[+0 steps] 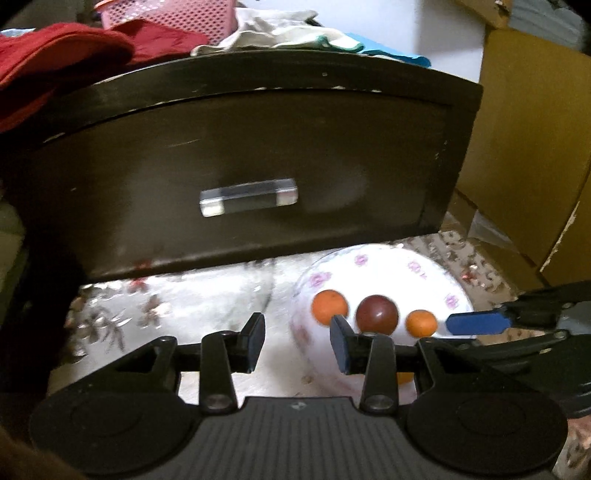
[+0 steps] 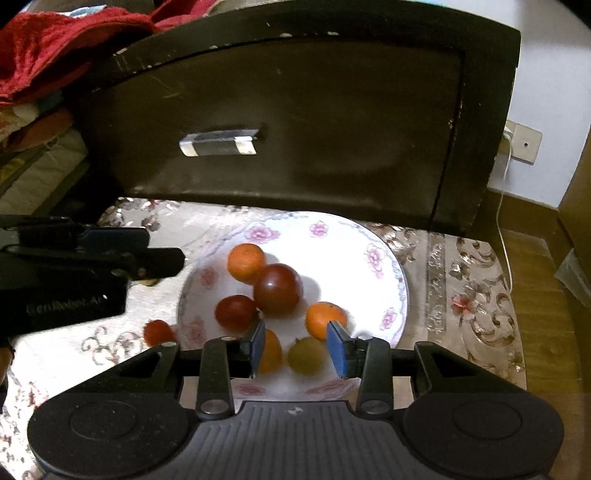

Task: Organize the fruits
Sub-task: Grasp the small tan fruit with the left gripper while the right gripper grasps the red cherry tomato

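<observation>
A white flowered plate [image 2: 354,243] holds several fruits: a dark red plum [image 2: 277,290], a smaller red fruit [image 2: 235,312], oranges [image 2: 245,261] [image 2: 325,319] and a green fruit [image 2: 305,355]. A small red fruit [image 2: 158,332] lies on the cloth just left of the plate. My right gripper [image 2: 297,349] is open over the plate's near side, with the green fruit between its fingers. My left gripper [image 1: 297,341] is open and empty, low over the plate's left edge [image 1: 306,280]; it shows at the left in the right wrist view [image 2: 162,251].
A dark wooden drawer front [image 1: 240,166] with a clear handle [image 1: 248,196] stands right behind the plate. A patterned cloth [image 1: 192,295] covers the surface. Red fabric [image 1: 55,55] and a pink basket [image 1: 173,14] lie behind; cardboard boxes [image 1: 535,147] stand at the right.
</observation>
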Motion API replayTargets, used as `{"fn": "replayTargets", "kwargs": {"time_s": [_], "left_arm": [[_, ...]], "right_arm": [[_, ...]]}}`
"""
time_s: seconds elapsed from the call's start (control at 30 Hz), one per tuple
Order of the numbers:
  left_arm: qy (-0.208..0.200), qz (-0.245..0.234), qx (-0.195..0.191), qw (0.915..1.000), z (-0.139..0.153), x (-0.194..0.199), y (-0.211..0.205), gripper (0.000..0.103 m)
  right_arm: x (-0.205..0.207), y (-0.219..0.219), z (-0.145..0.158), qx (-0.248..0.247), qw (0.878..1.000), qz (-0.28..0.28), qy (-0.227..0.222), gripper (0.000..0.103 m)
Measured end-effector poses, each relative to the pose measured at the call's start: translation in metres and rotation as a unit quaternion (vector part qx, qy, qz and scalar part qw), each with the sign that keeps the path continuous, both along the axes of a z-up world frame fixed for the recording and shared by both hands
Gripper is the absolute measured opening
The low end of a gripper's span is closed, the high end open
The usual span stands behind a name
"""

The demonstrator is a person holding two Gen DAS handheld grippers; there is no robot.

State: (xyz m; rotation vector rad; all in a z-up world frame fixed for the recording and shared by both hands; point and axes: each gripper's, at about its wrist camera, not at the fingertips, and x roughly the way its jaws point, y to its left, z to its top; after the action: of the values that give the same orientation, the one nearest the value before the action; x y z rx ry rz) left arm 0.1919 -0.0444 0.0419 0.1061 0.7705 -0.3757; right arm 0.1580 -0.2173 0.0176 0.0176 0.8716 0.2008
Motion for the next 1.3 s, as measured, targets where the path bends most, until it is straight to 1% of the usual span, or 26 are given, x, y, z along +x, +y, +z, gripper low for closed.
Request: {"fn": "replayTargets", "kwargs": {"time_s": [0.17, 0.33, 0.43, 0.57, 0.7, 0.77, 0.9, 0.97, 1.07, 1.2, 1.27, 1.3], "left_arm": [[0.021, 0.013, 0.021, 0.9995, -0.012, -0.003, 0.019, 0.044], [0.040, 0.012, 0.040, 0.9983, -0.025, -0.008, 0.035, 0.044], [0.044, 0.006, 0.048, 0.9979, -0.031, -0.011, 0.044, 0.044], [0.049, -0.008, 0.046, 0.9977, -0.039, -0.007, 0.052, 0.044], [0.050, -0.018, 0.044, 0.9976, -0.044, 0.008, 0.048, 0.044], [0.044, -0.024, 0.049, 0.9976, -0.047, 0.017, 0.044, 0.045], [0.042, -0.025, 0.044, 0.9979, -0.057, 0.035, 0.042, 0.045], [0.045, -0.023, 0.045, 0.9977, -0.064, 0.043, 0.041, 0.045], [0.037, -0.023, 0.052, 0.9977, -0.071, 0.046, 0.038, 0.044], [0.040, -0.027, 0.062, 0.9969, -0.077, 0.045, 0.038, 0.038], [0.040, -0.022, 0.057, 0.9973, -0.076, 0.045, 0.040, 0.036], [0.040, -0.019, 0.056, 0.9975, -0.075, 0.045, 0.040, 0.033]], "right_arm": [[-0.014, 0.017, 0.005, 0.018, 0.999, 0.030, 0.002, 0.034], [-0.031, 0.048, 0.000, 0.015, 0.997, 0.076, 0.007, 0.033], [-0.035, 0.061, -0.005, 0.010, 0.996, 0.088, 0.012, 0.033], [-0.035, 0.075, -0.015, 0.003, 0.995, 0.094, 0.024, 0.033], [-0.029, 0.091, -0.023, 0.001, 0.995, 0.093, 0.030, 0.032], [-0.025, 0.097, -0.026, 0.000, 0.995, 0.091, 0.030, 0.032], [-0.019, 0.101, -0.032, 0.004, 0.996, 0.084, 0.032, 0.032], [-0.015, 0.101, -0.035, 0.005, 0.996, 0.081, 0.035, 0.032], [-0.012, 0.101, -0.039, 0.003, 0.997, 0.076, 0.035, 0.032], [-0.008, 0.098, -0.039, 0.003, 0.997, 0.068, 0.032, 0.032], [-0.007, 0.098, -0.039, 0.004, 0.997, 0.065, 0.031, 0.032], [-0.006, 0.097, -0.039, 0.004, 0.997, 0.064, 0.030, 0.032]]}}
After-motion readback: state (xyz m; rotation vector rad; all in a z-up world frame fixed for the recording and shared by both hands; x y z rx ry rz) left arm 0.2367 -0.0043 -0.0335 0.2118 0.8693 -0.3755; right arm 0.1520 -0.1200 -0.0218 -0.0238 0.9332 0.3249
